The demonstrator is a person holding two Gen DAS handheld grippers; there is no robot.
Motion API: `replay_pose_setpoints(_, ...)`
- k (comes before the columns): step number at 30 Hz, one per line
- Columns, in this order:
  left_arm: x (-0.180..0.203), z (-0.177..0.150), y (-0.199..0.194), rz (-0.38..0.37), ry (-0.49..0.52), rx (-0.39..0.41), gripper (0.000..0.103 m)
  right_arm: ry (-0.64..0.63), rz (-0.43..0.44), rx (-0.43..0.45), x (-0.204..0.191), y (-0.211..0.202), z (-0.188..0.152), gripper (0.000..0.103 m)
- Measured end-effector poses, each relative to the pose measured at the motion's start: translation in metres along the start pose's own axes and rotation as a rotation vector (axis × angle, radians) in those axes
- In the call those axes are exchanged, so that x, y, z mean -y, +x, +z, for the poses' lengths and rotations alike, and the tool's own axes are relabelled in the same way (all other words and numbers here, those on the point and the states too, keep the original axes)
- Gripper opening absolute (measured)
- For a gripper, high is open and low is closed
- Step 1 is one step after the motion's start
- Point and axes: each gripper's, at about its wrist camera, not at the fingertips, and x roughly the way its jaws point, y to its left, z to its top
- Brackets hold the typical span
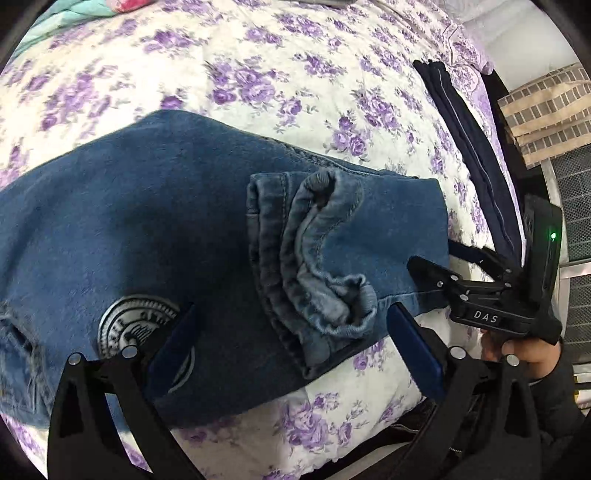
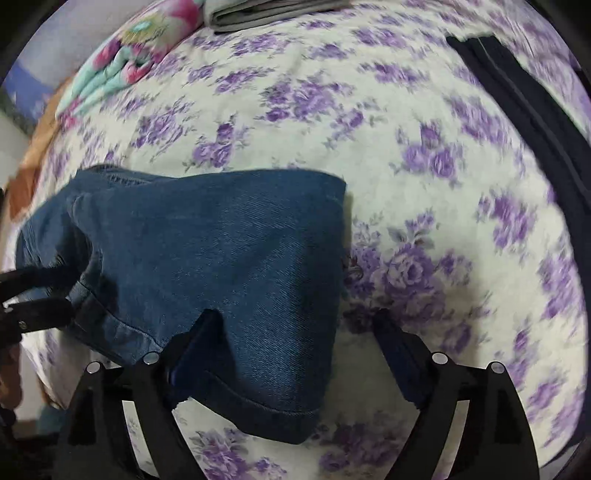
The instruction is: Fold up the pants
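Observation:
Blue jeans (image 1: pixel 147 221) lie folded on the floral bedspread (image 1: pixel 258 74), with a round white patch (image 1: pixel 136 325) and the bunched leg cuffs (image 1: pixel 317 258) lying on top. My left gripper (image 1: pixel 291 332) is open just above the jeans, its fingers either side of the cuffs. My right gripper (image 2: pixel 295 332) is open over the folded end of the jeans (image 2: pixel 221 258), holding nothing. The right gripper also shows in the left wrist view (image 1: pixel 439 254), open at the jeans' right edge. The left gripper's fingers (image 2: pixel 40 291) show at the left edge of the right wrist view.
A dark navy garment (image 1: pixel 469 140) lies along the bed's right edge; it also shows in the right wrist view (image 2: pixel 524 103). A folded grey cloth (image 2: pixel 266 13) and a colourful teal-pink blanket (image 2: pixel 140 48) lie at the far side. A checked cloth (image 1: pixel 546 110) sits beyond the bed.

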Motion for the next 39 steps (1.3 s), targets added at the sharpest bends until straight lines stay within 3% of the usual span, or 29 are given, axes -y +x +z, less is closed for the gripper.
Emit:
replay_pose_setpoints(4, 0.007, -0.004, -0.019, 0.06, 0.022, 0.054, 0.098, -0.041, -0.011, 0.008, -0.013, -0.019, 0.002, 0.088)
replay_pose_setpoints(8, -0.014, -0.004, -0.013, 0.061, -0.032, 0.059, 0.098, -0.045, -0.071, -0.051, -0.016, 0.002, -0.005, 0.099)
replay_pose_setpoints(10, -0.02, -0.006, -0.006, 0.055, -0.023, 0.064, 0.098, 0.028, -0.049, -0.068, -0.007, 0.008, -0.004, 0.099)
replay_pose_setpoints(14, -0.014, -0.012, -0.022, 0.109, 0.0, 0.095, 0.098, -0.019, -0.081, -0.051, -0.01, -0.006, 0.003, 0.099)
replay_pose_setpoints(20, -0.071, -0.04, -0.086, 0.062, -0.149, 0.276, 0.098, 0.018, -0.097, 0.011, 0.0, -0.026, 0.01, 0.099)
replay_pose_setpoints(26, -0.144, -0.076, -0.13, 0.124, -0.328, 0.399, 0.098, 0.073, -0.086, 0.006, 0.013, -0.029, 0.0, 0.099)
replay_pose_setpoints(31, -0.178, -0.083, -0.119, 0.132, -0.4, 0.356, 0.098, 0.06, -0.083, 0.022, 0.006, -0.032, 0.003, 0.099)
replay_pose_setpoints(34, -0.181, -0.084, -0.1, 0.144, -0.365, 0.302, 0.097, 0.049, -0.072, 0.03, 0.004, -0.035, 0.006, 0.099)
replay_pose_setpoints(37, -0.189, -0.081, -0.061, 0.15, -0.329, 0.169, 0.099, 0.048, -0.07, 0.021, 0.003, -0.033, 0.006, 0.099)
replay_pose_setpoints(39, -0.187, -0.077, -0.057, 0.18, -0.311, 0.192, 0.099, 0.055, -0.069, 0.014, 0.003, -0.032, 0.006, 0.099)
